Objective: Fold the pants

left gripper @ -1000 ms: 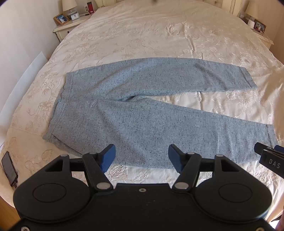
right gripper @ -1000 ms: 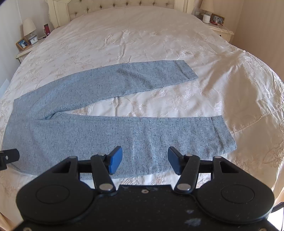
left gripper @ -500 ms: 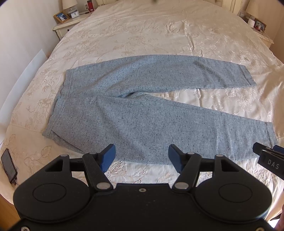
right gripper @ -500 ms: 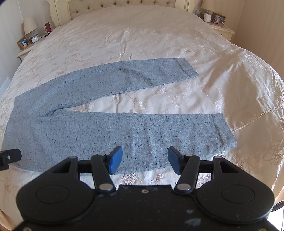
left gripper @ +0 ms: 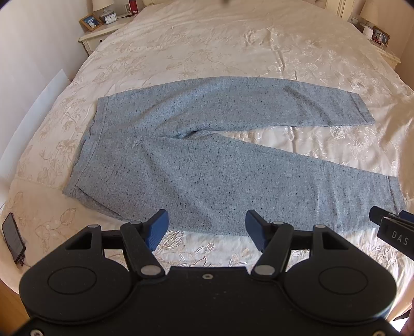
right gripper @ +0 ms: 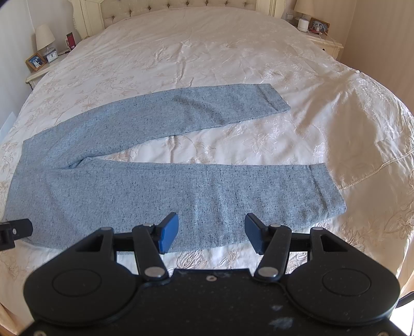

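Grey-blue speckled pants point(left gripper: 207, 165) lie flat on the cream bedspread, waistband to the left, both legs spread apart toward the right. They also show in the right wrist view point(right gripper: 155, 191). My left gripper point(left gripper: 207, 227) is open and empty, hovering above the near edge of the near leg, toward the waist. My right gripper point(right gripper: 211, 232) is open and empty, above the near edge of the same leg, closer to its cuff point(right gripper: 328, 191). The right gripper's tip point(left gripper: 388, 227) shows at the right edge of the left wrist view.
The bed point(right gripper: 207, 64) has a cream embroidered cover. A phone point(left gripper: 13, 237) lies at the bed's near left edge. Nightstands with a lamp and photo frames point(right gripper: 38, 59) stand at both sides of the tufted headboard point(right gripper: 181, 5).
Both grippers have drawn back and up slightly; the pants sit a little higher in each view and more bedspread shows below their near edge. Both stay open.
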Demonstrator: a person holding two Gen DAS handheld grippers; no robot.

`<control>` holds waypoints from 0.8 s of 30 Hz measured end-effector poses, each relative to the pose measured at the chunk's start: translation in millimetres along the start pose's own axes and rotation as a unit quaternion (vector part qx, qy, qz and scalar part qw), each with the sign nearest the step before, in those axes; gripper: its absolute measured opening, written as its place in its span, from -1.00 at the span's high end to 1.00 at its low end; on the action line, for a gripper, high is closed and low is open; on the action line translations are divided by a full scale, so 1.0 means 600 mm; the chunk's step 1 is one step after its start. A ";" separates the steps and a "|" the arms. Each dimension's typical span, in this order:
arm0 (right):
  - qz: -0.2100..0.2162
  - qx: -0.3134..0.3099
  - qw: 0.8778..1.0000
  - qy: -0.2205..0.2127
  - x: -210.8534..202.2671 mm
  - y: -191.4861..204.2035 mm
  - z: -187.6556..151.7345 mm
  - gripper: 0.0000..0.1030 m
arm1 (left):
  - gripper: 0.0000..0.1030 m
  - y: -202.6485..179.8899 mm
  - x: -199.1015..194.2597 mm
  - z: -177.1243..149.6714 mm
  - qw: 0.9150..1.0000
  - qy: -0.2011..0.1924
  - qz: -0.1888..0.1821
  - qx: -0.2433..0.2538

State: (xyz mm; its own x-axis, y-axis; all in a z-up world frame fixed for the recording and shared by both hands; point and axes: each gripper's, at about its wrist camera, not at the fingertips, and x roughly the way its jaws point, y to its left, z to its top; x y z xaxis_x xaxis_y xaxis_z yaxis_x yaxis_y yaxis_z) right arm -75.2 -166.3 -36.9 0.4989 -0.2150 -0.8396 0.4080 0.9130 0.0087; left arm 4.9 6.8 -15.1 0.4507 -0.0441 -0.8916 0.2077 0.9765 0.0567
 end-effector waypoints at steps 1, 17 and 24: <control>0.000 0.000 1.000 0.000 0.000 0.001 0.000 -0.16 | -0.30 0.000 0.000 -0.001 1.000 0.000 0.000 0.000; 0.003 0.004 1.000 -0.009 0.001 -0.001 -0.010 -0.16 | -0.30 -0.001 0.010 -0.005 1.000 0.008 0.000 0.004; 0.006 0.020 1.000 -0.008 0.038 -0.017 -0.029 -0.13 | -0.30 0.028 0.073 -0.016 1.000 0.026 0.007 -0.014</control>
State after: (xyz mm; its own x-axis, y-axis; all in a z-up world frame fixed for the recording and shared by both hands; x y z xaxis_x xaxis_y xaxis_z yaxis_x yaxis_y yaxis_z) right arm -81.6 -174.5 -65.6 0.5160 -0.2090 -0.8307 0.4315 0.9012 0.0413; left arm 19.8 23.4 -57.2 0.4075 -0.0207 -0.9130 0.1766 0.9826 0.0566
